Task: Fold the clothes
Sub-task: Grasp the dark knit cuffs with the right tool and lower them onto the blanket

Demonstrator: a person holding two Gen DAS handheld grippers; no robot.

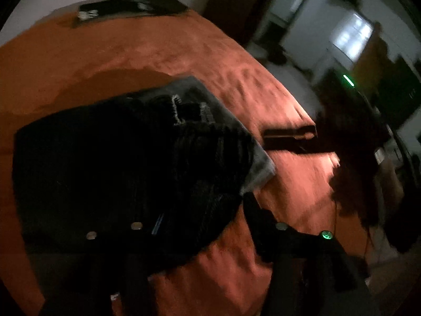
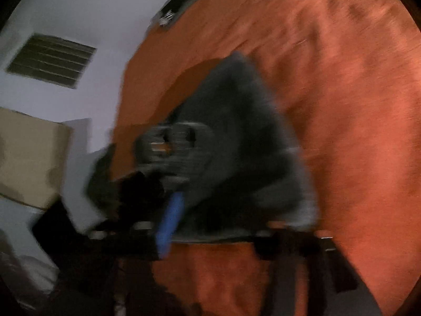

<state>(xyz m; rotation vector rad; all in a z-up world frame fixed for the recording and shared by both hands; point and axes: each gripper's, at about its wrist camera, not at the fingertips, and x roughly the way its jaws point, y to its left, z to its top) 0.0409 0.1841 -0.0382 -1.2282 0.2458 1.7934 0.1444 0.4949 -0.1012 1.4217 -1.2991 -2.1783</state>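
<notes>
Across the wide rust-orange plush bedspread (image 1: 163,52) lay nearly everything that mattered, and it served as the measure for the rest. On its near half sat a dark grey denim garment (image 2: 236,137), seemingly jeans with frayed rips, doubled over itself into a thick wedge with one squared pale edge toward the bedspread's right side; much of it was blacked out by shadow in the left wrist view, where it (image 1: 210,113) showed only its upper grey layer. Judged from that bundling, at least one fold seemed made, though whether it was a finished stack or a half-folded heap needing more turns and smoothing the blurred pictures did not settle. Far up the bedspread, against the pale wall, rested a flat black folded item with white markings (image 1: 131,8), well apart from the jeans. Beyond the bedspread's right edge the floor dropped away, and a dark wooden bar (image 1: 289,131) stood at that edge, so room ran out there; the broad bare stretch above and right of the garment offered open space. The left gripper (image 1: 200,226) hung over the garment's near end, the right gripper (image 2: 210,234) just before its lower hem; their fingers appeared spread, with no cloth seen clamped between either pair, though shadow and blur made that uncertain.
</notes>
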